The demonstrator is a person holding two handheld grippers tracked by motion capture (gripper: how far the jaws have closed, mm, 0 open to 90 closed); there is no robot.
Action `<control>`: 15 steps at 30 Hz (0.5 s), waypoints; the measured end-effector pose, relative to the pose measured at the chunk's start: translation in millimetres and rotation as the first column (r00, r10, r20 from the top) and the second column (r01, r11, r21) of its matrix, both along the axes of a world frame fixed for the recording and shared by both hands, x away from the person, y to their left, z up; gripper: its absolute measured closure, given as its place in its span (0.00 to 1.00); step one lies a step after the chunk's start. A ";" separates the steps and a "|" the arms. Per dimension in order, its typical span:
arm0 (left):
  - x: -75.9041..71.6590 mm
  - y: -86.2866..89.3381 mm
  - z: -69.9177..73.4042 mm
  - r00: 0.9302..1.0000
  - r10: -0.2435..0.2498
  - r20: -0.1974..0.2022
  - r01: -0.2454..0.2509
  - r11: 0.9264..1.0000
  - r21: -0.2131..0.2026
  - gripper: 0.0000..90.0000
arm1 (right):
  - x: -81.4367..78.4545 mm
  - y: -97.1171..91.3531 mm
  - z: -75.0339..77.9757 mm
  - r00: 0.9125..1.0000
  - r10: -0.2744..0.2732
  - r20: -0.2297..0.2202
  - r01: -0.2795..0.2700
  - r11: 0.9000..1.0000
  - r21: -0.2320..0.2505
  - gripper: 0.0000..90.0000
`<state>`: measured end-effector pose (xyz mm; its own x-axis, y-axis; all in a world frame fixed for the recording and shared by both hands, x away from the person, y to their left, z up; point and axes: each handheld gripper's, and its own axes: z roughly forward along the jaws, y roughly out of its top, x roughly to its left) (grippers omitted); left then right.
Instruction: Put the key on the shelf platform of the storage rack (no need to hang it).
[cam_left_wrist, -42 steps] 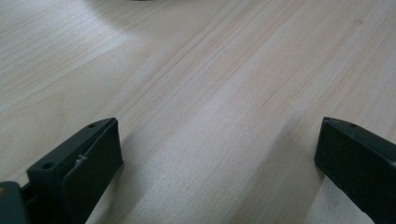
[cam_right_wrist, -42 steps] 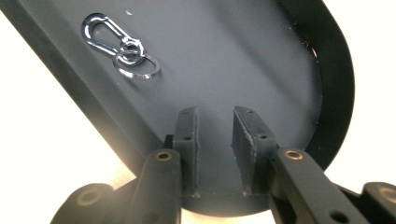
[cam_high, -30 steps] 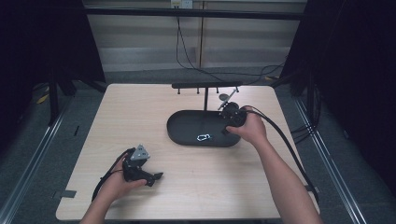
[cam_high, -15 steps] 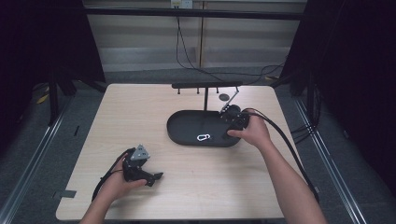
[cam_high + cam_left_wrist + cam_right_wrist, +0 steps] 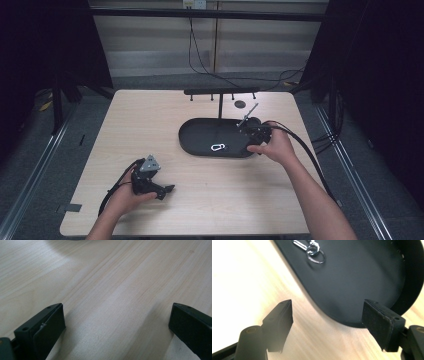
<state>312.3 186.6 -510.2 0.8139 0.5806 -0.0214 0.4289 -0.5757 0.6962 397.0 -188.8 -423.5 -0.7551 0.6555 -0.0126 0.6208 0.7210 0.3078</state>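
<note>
Lying near the front rim of the black oval tray (image 5: 200, 131), toward the tabletop's (image 5: 150, 120) right edge, is a silver carabiner clip (image 5: 218, 147). The right tongs (image 5: 252, 131), their jaws just opened wide with nothing between them, hover at the tray's right end. The left tongs (image 5: 162, 189) gape wide and empty near the front-left corner.

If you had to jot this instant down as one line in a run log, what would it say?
right gripper: jaws just opened, nothing between, at tray end | carabiner: lying in tray | left gripper: open, over bare table
</note>
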 end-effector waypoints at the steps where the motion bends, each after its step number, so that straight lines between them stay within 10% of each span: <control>1: 0.0 0.0 0.0 1.000 0.000 0.000 0.000 1.000 0.000 0.00 | -1.3 -0.2 0.2 1.000 0.004 0.000 -0.004 1.000 -0.001 0.27; 15: -0.2 -0.2 -0.2 1.000 -0.003 0.003 0.003 1.000 -0.003 0.00 | -22.5 -9.8 4.9 1.000 0.012 0.001 -0.012 1.000 0.008 0.27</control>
